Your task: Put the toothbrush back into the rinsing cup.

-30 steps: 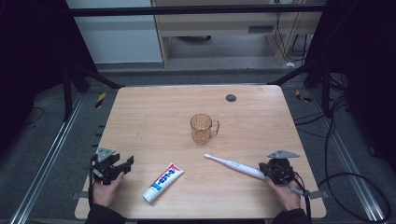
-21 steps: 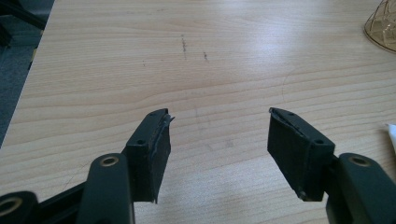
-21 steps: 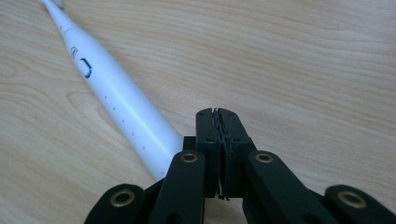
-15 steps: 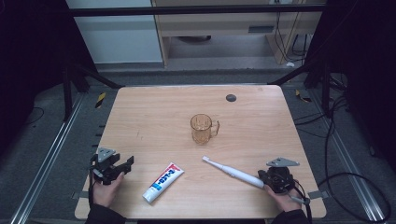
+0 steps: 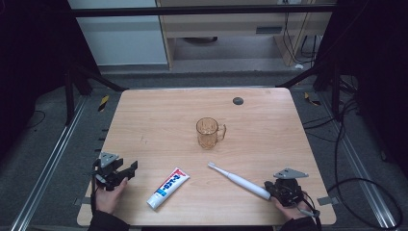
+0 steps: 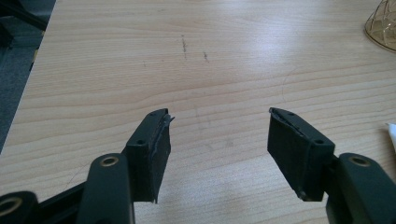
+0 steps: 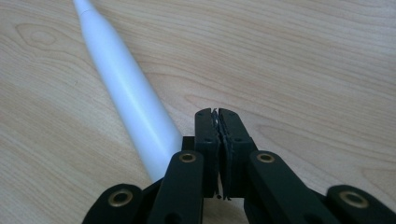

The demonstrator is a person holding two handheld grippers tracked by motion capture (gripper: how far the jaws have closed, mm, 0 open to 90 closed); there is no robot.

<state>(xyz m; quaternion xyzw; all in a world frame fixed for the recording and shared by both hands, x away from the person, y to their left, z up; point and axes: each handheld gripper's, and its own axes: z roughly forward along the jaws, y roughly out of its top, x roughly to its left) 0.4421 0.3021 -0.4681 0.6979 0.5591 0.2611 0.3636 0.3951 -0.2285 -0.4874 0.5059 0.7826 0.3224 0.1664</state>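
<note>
The right gripper (image 7: 218, 114) sits at the near right corner of the table (image 5: 269, 110), its 2 jaws pressed flat together with nothing between them. The white electric toothbrush (image 7: 126, 93) lies just beside the outer face of one jaw, not inside the grip; whether handle and jaw actually touch cannot be told. In the high view the toothbrush (image 5: 239, 180) has its thick handle end at this gripper (image 5: 278, 192) and its long axis running up and left, with the brush head pointing toward the amber glass mug (image 5: 209, 132) at mid-table. So the toothbrush is the right hand's business: a grasp would likely call for spreading the jaws and shifting sideways across the handle.

The left gripper (image 6: 218, 135) rests at the near left edge, jaws released and empty over bare wood. The toothpaste tube (image 5: 168, 187) lies between the 2 grippers, nearer the left one (image 5: 120, 172).
</note>
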